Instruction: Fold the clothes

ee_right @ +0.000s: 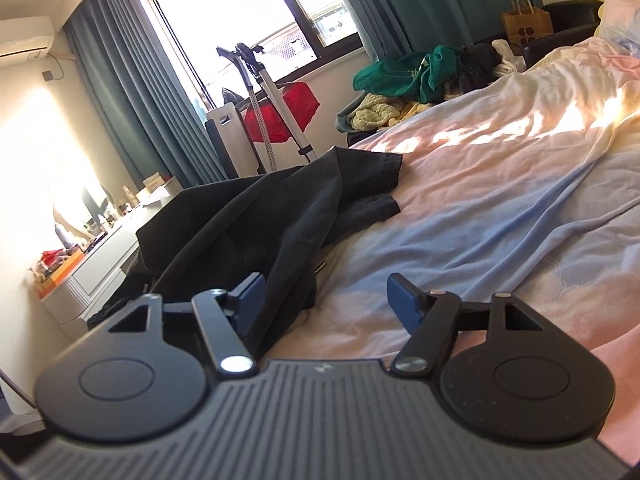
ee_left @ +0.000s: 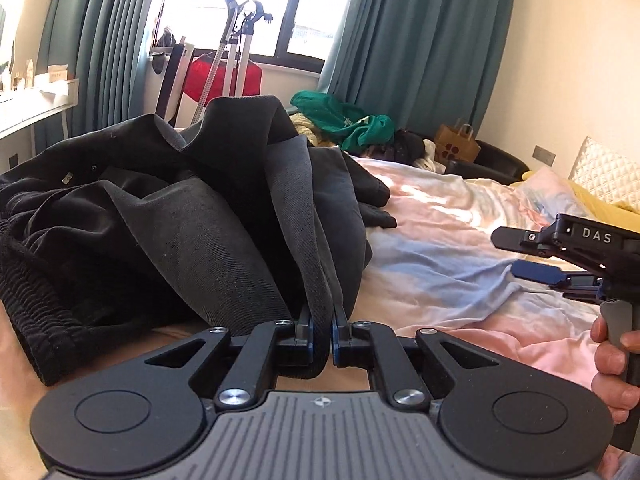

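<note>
My left tongs [ee_left: 322, 320] pinch a fold of the dark garment [ee_left: 180, 208]; my right tongs [ee_right: 326, 300] hang released beside it, over the bed [ee_right: 500, 208].

I judge this an early step: the garment lies crumpled just ahead and to the left of both tongs, one edge clenched in the left pair, nothing yet squared (I cannot tell which edge it is). Next I would need the right tongs, whose jaws stand wide apart with cloth against the left one, to close on a second edge so the cloth can be spread flat. The bed cover is soft, wrinkled, pink and blue, sunlit further ahead. Beyond the tongs lie heaped clothes [ee_right: 404, 76], a paper bag [ee_right: 526, 24], teal curtains [ee_left: 420, 40] and a bright window [ee_right: 248, 12].
</note>
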The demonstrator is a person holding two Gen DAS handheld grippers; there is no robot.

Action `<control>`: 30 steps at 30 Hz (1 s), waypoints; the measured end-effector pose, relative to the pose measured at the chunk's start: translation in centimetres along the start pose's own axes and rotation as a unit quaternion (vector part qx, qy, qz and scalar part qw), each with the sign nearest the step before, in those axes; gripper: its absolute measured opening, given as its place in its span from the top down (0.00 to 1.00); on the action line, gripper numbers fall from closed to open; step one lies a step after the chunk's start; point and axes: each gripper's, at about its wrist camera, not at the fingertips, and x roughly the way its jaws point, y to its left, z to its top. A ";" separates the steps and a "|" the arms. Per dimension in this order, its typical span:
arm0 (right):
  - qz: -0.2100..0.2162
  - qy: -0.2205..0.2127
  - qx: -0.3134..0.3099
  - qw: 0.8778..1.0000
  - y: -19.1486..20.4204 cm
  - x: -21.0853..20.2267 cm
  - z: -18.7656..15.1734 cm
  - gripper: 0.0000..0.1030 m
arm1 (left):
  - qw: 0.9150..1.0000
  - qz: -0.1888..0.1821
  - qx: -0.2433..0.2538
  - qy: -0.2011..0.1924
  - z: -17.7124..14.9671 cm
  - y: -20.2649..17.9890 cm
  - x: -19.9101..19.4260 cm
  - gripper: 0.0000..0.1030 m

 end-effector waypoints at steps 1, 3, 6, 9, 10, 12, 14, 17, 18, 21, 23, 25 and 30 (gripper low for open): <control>0.010 0.009 0.011 1.000 0.0 0.5 0.1 0.44 | 1.000 -0.003 -0.004 -0.003 0.1 0.0 0.0 0.93; 0.031 0.026 0.037 0.999 0.1 1.7 0.5 0.48 | 1.000 -0.009 -0.017 -0.003 0.1 0.2 0.3 0.93; 0.067 0.035 0.076 0.994 1.1 4.8 2.3 0.48 | 0.999 -0.018 -0.037 0.001 0.2 0.6 0.8 0.94; 0.098 0.042 0.094 0.990 2.9 9.6 4.4 0.48 | 0.998 -0.029 -0.055 0.017 0.3 1.2 1.6 0.94; 0.104 0.046 0.098 0.989 3.5 11.5 5.0 0.48 | 0.997 -0.035 -0.060 0.015 0.3 1.5 1.8 0.94; 0.103 0.054 0.116 0.986 4.6 15.3 6.0 0.48 | 0.997 -0.040 -0.064 0.010 0.4 2.1 2.3 0.94; 0.099 0.069 0.136 0.983 5.5 19.1 6.7 0.48 | 0.996 -0.046 -0.070 0.007 0.4 2.7 2.9 0.95; 0.083 0.087 0.131 0.984 7.4 24.2 7.6 0.48 | 0.994 -0.064 -0.084 0.003 0.5 3.8 3.7 0.95; 0.068 0.087 0.113 0.988 8.0 25.2 7.8 0.48 | 0.994 -0.069 -0.089 0.002 0.5 4.2 4.0 0.95; 0.013 0.092 0.065 0.994 9.3 27.5 7.4 0.97 | 0.991 -0.091 -0.099 -0.004 0.6 5.0 4.7 0.96; 0.006 0.080 0.062 0.995 9.2 26.6 7.1 0.95 | 0.989 -0.101 -0.104 -0.006 0.8 5.4 4.9 0.96; 0.004 0.045 0.037 0.998 9.4 24.0 7.1 0.95 | 0.988 -0.109 -0.108 -0.006 0.9 5.7 4.9 0.96; -0.018 -0.034 0.019 0.999 7.8 15.1 8.2 0.95 | 0.988 -0.116 -0.104 -0.013 0.9 5.5 3.7 0.96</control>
